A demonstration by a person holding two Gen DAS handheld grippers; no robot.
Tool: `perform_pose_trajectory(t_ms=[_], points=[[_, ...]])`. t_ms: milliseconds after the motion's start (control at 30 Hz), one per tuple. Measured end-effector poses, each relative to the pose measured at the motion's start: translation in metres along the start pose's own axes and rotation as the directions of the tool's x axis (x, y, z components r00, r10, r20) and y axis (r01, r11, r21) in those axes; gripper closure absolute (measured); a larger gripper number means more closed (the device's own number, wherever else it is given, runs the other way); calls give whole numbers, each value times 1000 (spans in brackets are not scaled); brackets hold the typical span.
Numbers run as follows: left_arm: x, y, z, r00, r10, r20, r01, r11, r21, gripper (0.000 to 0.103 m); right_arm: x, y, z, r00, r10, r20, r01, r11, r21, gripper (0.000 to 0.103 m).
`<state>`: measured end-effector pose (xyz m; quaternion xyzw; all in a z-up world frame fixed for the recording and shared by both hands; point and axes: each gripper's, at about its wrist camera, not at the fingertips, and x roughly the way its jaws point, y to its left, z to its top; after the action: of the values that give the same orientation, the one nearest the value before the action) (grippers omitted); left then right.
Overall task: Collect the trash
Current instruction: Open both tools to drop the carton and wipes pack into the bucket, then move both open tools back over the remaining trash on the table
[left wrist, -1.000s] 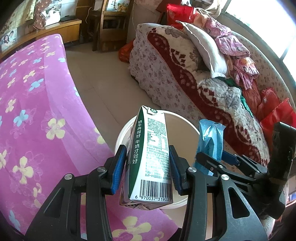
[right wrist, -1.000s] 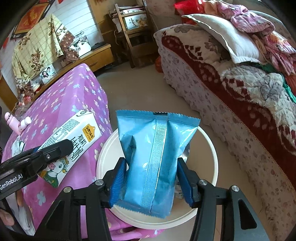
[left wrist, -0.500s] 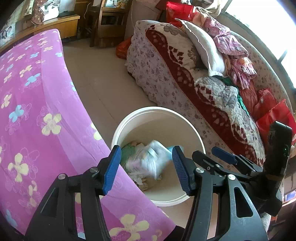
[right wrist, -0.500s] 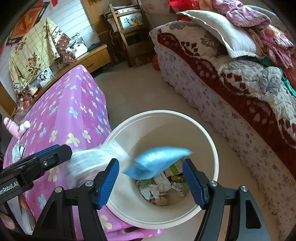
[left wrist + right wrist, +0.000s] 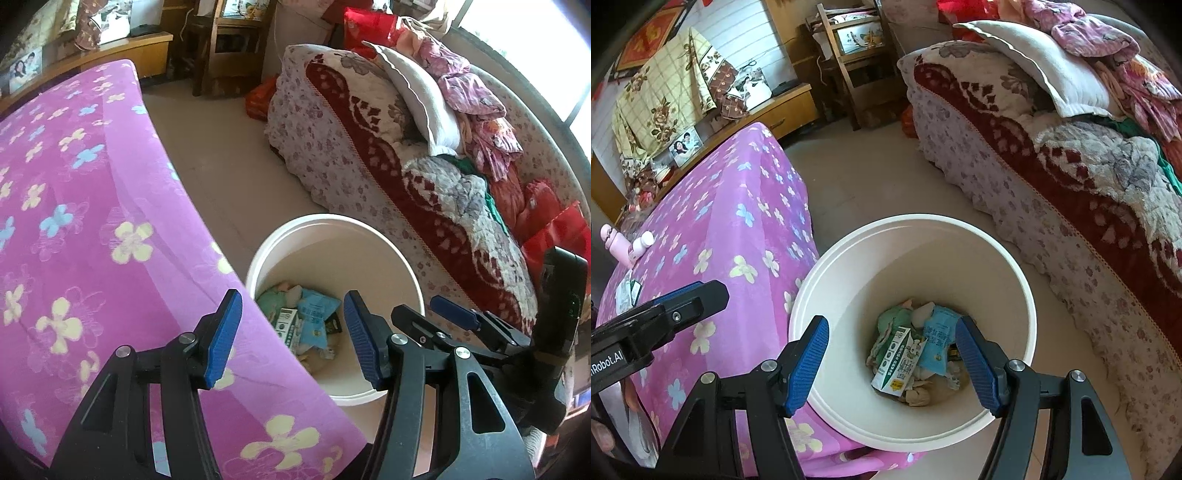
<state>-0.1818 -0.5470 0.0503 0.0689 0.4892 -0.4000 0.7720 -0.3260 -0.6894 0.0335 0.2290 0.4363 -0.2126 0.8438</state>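
Purple flowered cloth (image 5: pixel 92 229) covers the surface at the left of both views, its edge hanging just beside a white bucket (image 5: pixel 1015 266) that stands on the tiled floor (image 5: pixel 221 177). Left gripper (image 5: pixel 291 338): blue-padded fingers (image 5: pixel 223 338) apart with nothing between them, poised above the cloth edge and the bucket rim. At the bottom of the bucket lies the collected trash: a green-and-white milk carton (image 5: pixel 899 363) on its side, touching a blue snack wrapper (image 5: pixel 938 339) to its right, both resting on crumpled paper and other scraps. Right gripper (image 5: pixel 892 363): fingers (image 5: pixel 977 365) likewise apart and empty, held over the bucket mouth; the jaws of both grippers have just been opening. Right of the bucket, a bed (image 5: pixel 1071 206) draped in a red-and-white floral blanket bears a white pillow (image 5: pixel 1045 62) and heaped clothing. A pink bottle (image 5: pixel 613 243) lies on the far left of the cloth.
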Motion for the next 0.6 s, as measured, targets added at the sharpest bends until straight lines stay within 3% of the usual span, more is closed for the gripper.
perform_pose_trajectory(t_ms=[600], points=[[-37,44,-15,987,141,70,-138,989,-51,47,-12,56,0,999,42,15,-40,995,-94,34]])
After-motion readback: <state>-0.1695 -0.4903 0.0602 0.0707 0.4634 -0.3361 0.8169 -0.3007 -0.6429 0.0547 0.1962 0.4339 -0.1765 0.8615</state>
